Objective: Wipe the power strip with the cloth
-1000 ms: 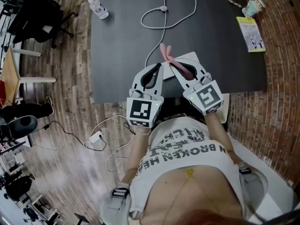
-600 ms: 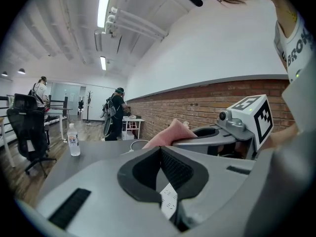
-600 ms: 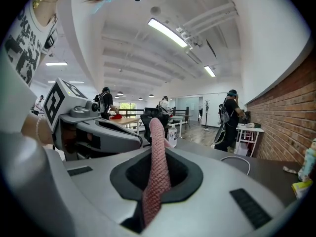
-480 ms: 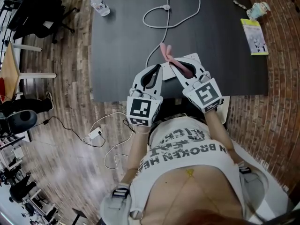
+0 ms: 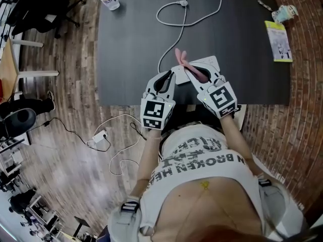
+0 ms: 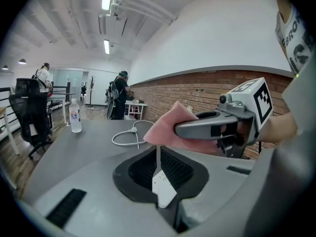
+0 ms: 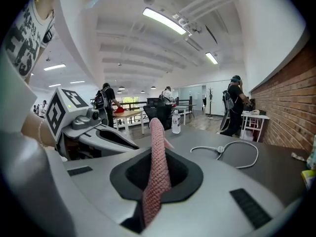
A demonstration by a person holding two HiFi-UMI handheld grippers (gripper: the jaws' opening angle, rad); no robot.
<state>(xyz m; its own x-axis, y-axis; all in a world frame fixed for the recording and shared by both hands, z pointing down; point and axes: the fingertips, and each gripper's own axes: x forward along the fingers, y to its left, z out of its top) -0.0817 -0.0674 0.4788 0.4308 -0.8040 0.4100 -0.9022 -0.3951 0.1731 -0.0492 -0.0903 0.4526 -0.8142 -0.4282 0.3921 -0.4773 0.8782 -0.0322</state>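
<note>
Plainly, the right gripper (image 5: 187,70) was clamped on the pink cloth (image 7: 157,167), which stood up between its jaws, while the left gripper (image 5: 169,74) just beside it was closed on nothing. The white power strip (image 5: 209,63) lay on the dark table (image 5: 126,49), partly hidden under the right gripper. To wipe well, I judged, the cloth's free end should be laid flat on the strip and drawn along it, the empty gripper pinning the strip against sliding.
</note>
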